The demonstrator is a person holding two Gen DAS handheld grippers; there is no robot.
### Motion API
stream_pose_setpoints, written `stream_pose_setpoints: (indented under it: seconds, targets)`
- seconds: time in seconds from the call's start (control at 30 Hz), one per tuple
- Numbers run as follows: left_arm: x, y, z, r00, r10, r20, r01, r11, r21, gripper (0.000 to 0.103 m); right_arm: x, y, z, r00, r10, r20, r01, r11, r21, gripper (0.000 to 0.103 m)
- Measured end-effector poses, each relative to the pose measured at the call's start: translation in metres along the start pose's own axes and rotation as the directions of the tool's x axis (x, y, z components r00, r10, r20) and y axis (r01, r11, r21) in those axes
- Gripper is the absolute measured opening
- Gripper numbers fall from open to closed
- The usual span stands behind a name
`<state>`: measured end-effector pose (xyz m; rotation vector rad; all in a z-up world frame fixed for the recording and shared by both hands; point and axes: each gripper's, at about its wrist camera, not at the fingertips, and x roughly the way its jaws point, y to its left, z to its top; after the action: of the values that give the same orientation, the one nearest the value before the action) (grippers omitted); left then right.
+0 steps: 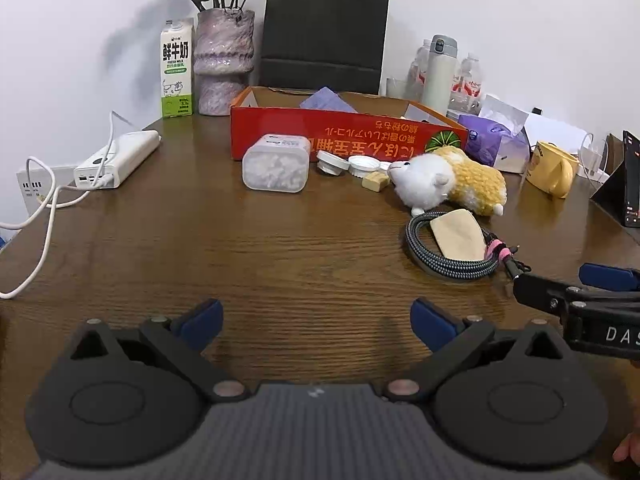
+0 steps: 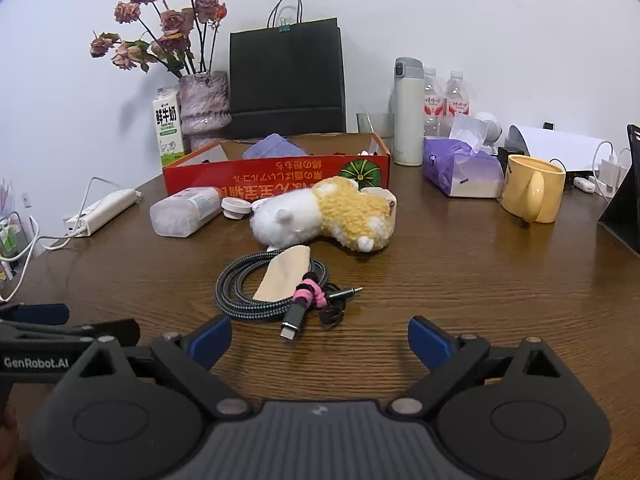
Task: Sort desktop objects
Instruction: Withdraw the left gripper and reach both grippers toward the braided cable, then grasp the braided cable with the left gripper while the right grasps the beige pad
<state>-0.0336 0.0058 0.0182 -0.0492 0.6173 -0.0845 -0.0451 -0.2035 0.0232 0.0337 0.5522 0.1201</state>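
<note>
An open red cardboard box (image 1: 344, 130) (image 2: 276, 174) stands at the back of the wooden table, a purple item inside it. In front lie a clear lidded container (image 1: 276, 164) (image 2: 186, 210), white round lids (image 1: 348, 162) (image 2: 236, 206), a small tan block (image 1: 375, 181), a white and yellow plush toy (image 1: 448, 180) (image 2: 324, 216), and a coiled braided cable (image 1: 444, 258) (image 2: 260, 290) with a beige pouch (image 1: 456, 236) (image 2: 282, 274) on it. My left gripper (image 1: 316, 324) is open over bare table. My right gripper (image 2: 320, 340) is open just short of the cable, nothing between its fingers.
Milk carton (image 1: 177, 68), vase of dried flowers (image 1: 224, 64), black paper bag (image 1: 324, 32), white flask (image 2: 408, 112), water bottles (image 2: 446, 100), purple tissue pack (image 2: 460, 168), yellow mug (image 2: 532, 188), white power bank with cords (image 1: 118, 158), dark stand (image 2: 624, 204) at the right edge.
</note>
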Motion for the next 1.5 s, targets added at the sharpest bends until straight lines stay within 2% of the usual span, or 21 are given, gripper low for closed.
stream_pose_setpoints:
  seconds: [0.13,0.2,0.27,0.33,0.4,0.5,0.57,0.63,0.7,0.77,0.83,0.9,0.93,0.97,1.0,1.1,1.2,1.27,1.4,1.47,1.5]
  targets:
    - [0.002,-0.003,0.001,1.000,-0.005,-0.012,0.005,1.000,0.014,0.103,0.003,-0.003,0.003,0.999,0.040,-0.019,-0.040,0.999,0.004,0.093]
    - [0.008,-0.004,0.007,0.998,-0.059,-0.018,0.059,0.998,0.016,0.103,0.006,-0.011,0.008,0.995,0.096,-0.031,-0.094,0.994,0.054,0.088]
    - [0.017,-0.010,0.018,0.993,-0.117,-0.008,0.118,0.992,0.041,0.103,0.016,-0.019,0.019,0.987,0.152,-0.047,-0.146,0.983,0.107,0.071]
    - [0.030,-0.021,0.034,0.992,-0.127,0.020,0.125,0.989,0.084,0.103,0.024,-0.025,0.030,0.988,0.149,-0.039,-0.143,0.981,0.129,0.043]
    - [0.048,-0.034,0.050,0.990,-0.142,0.010,0.140,0.982,0.127,0.099,0.026,-0.030,0.039,0.990,0.141,-0.017,-0.137,0.981,0.137,0.038]
    - [0.077,-0.049,0.066,0.976,-0.209,-0.057,0.215,0.963,0.162,0.080,0.031,-0.033,0.046,0.990,0.138,-0.020,-0.135,0.983,0.122,0.038]
    - [0.090,-0.053,0.068,0.976,-0.199,-0.091,0.211,0.963,0.165,0.059,0.037,-0.029,0.050,0.991,0.130,-0.026,-0.128,0.989,0.071,0.038]
    - [0.096,-0.049,0.064,0.973,-0.203,-0.108,0.217,0.966,0.143,0.054,0.049,-0.021,0.056,0.992,0.124,-0.022,-0.124,0.992,-0.003,0.038]
    - [0.093,-0.044,0.059,0.972,-0.217,-0.091,0.228,0.965,0.128,0.051,0.068,-0.013,0.061,0.989,0.132,-0.069,-0.137,0.988,-0.076,0.038]
    - [0.091,-0.044,0.054,0.978,-0.197,-0.072,0.206,0.966,0.154,0.046,0.086,-0.008,0.064,0.984,0.137,-0.112,-0.147,0.985,-0.091,0.032]
    - [0.090,-0.043,0.053,0.978,-0.198,-0.067,0.207,0.964,0.164,0.045,0.099,-0.008,0.065,0.979,0.158,-0.130,-0.168,0.983,-0.071,0.011]
    - [0.089,-0.043,0.054,0.979,-0.195,-0.065,0.203,0.964,0.169,0.036,0.096,-0.005,0.063,0.981,0.168,-0.097,-0.174,0.983,-0.059,0.008]
    - [0.088,-0.043,0.054,0.979,-0.195,-0.061,0.203,0.965,0.166,0.027,0.092,-0.006,0.062,0.982,0.178,-0.070,-0.182,0.981,-0.059,0.002]
    - [0.088,-0.042,0.053,0.978,-0.199,-0.059,0.206,0.966,0.157,0.018,0.085,-0.006,0.061,0.979,0.202,-0.028,-0.203,0.978,-0.040,0.002]
    - [0.086,-0.041,0.052,0.977,-0.204,-0.059,0.211,0.967,0.144,0.016,0.077,-0.010,0.060,0.973,0.232,0.010,-0.232,0.973,-0.007,0.002]
    - [0.073,-0.038,0.044,0.983,-0.179,-0.051,0.184,0.976,0.118,0.015,0.051,-0.025,0.060,0.974,0.209,0.082,-0.215,0.974,0.072,0.001]
    - [0.051,-0.029,0.031,0.987,-0.150,-0.053,0.155,0.983,0.095,0.015,0.019,-0.053,0.062,0.966,0.199,0.165,-0.228,0.956,0.183,0.001]
    - [0.036,-0.025,0.025,0.987,-0.143,-0.072,0.149,0.985,0.088,0.015,0.011,-0.062,0.062,0.973,0.194,0.123,-0.215,0.957,0.192,0.001]
    - [0.011,-0.015,0.018,0.990,-0.130,-0.056,0.136,0.984,0.117,0.016,0.017,-0.061,0.044,0.980,0.197,-0.033,-0.191,0.971,0.143,0.001]
    - [0.015,-0.017,0.019,0.993,-0.107,-0.053,0.113,0.984,0.139,0.029,0.027,-0.058,0.034,0.977,0.195,-0.085,-0.181,0.972,0.147,0.003]
    - [0.019,-0.021,0.021,0.994,-0.099,-0.054,0.107,0.981,0.162,0.045,0.031,-0.057,0.030,0.975,0.196,-0.103,-0.179,0.972,0.151,0.008]
